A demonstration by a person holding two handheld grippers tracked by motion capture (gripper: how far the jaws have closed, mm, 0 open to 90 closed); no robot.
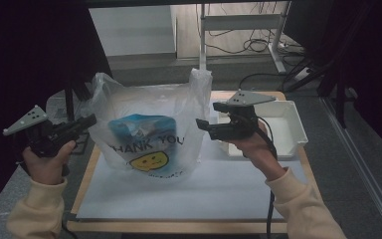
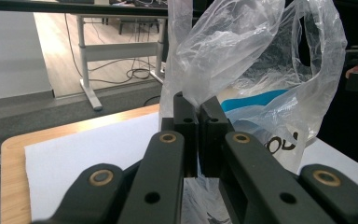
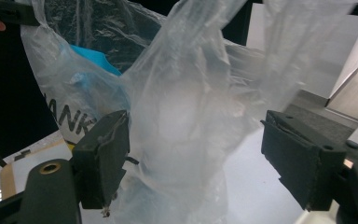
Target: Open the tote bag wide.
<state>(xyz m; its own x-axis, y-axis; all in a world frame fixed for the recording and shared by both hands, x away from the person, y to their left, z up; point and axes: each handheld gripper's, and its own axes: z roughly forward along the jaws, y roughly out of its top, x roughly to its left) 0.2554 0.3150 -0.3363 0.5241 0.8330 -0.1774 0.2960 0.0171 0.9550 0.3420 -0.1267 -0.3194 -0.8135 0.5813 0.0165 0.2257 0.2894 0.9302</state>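
Left gripper (image 2: 198, 109): jaws are seen pressed together in its own view, with a fold of thin plastic pinched between the tips. The film belongs to the left handle (image 2: 233, 51) of the bag. In the high view the same gripper (image 1: 90, 121) is met at the bag's left edge.

Right gripper (image 3: 196, 158): jaws are spread wide, and the bag's other handle (image 3: 186, 93) is seen hanging between them. Whether the film touches the left-hand jaw cannot be told; nothing is clamped. In the high view this gripper (image 1: 201, 124) is placed just beside the upright right handle (image 1: 200, 82).

The plastic bag (image 1: 146, 132) is stood on white paper (image 1: 189, 194) spread over a wooden table (image 1: 87, 179), near the middle. A smiley print and lettering are carried on its front; something blue (image 1: 142, 127) is held inside. A white tray (image 1: 291, 129) is set to its right.

Handling, as judged: the film is very light, limp and slippery, easily torn if pulled hard. It is best taken at the bunched handles, where several layers can be gripped together.
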